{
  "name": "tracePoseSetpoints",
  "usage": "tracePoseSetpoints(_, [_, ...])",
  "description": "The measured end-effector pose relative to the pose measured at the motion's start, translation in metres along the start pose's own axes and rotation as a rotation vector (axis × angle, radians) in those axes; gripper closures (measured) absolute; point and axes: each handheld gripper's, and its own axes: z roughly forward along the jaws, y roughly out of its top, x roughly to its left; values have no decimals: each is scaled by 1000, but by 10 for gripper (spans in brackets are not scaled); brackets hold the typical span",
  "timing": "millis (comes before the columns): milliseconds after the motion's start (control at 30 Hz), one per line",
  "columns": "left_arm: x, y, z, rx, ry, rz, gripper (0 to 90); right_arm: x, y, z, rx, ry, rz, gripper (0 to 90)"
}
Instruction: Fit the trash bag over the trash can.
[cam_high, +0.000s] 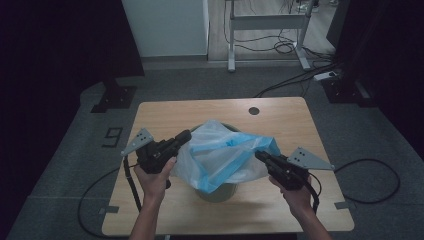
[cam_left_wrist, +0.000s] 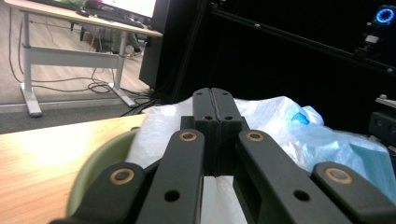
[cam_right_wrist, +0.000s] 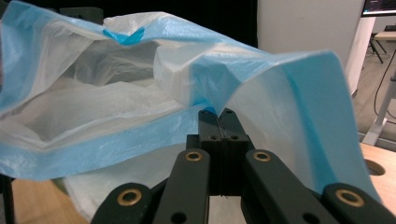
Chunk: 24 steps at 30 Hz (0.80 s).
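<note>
Low in the middle of the high view, a thin white plastic bag (cam_high: 220, 157) with a blue band along its rim sits draped over a pale green bin (cam_high: 218, 192) on the wooden table (cam_high: 280, 120). The bag's mouth is stretched wide between the two hands, crumpled and half see-through; in the right gripper view the blue hem runs from lower left up to the upper right.

The left gripper (cam_high: 186, 135), left of centre, has its jaws pressed fully together on the bag's left edge; in the left gripper view the film (cam_left_wrist: 280, 116) spreads out past the joined tips (cam_left_wrist: 213, 95). The right gripper (cam_high: 260, 155), right of centre, is likewise closed tight, pinching the blue hem (cam_right_wrist: 210, 100).

Bare tabletop lies all round the bin, widest towards the far edge, where a small round hole (cam_high: 254, 111) sits at upper right. Beyond, grey floor with cables and a desk frame (cam_high: 267, 22).
</note>
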Motion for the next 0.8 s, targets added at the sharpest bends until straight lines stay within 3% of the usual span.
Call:
tracePoseSetpoints(200, [18,7,3,-3,24,-12,898,-20,11,6,9,-23,-8,892])
tracePoseSetpoints(400, [30,12,-12,-27,55,-21,898,-34,36,13,5,-62,-39,892])
tracePoseSetpoints(567, [33,-2,-31,-48,60,-36,898,-30,35,9,4,-69,-31,892])
tracePoseSetpoints(800, [32,-32,-58,-65,52,-79,898,-13,11,-13,1,-53,4,892])
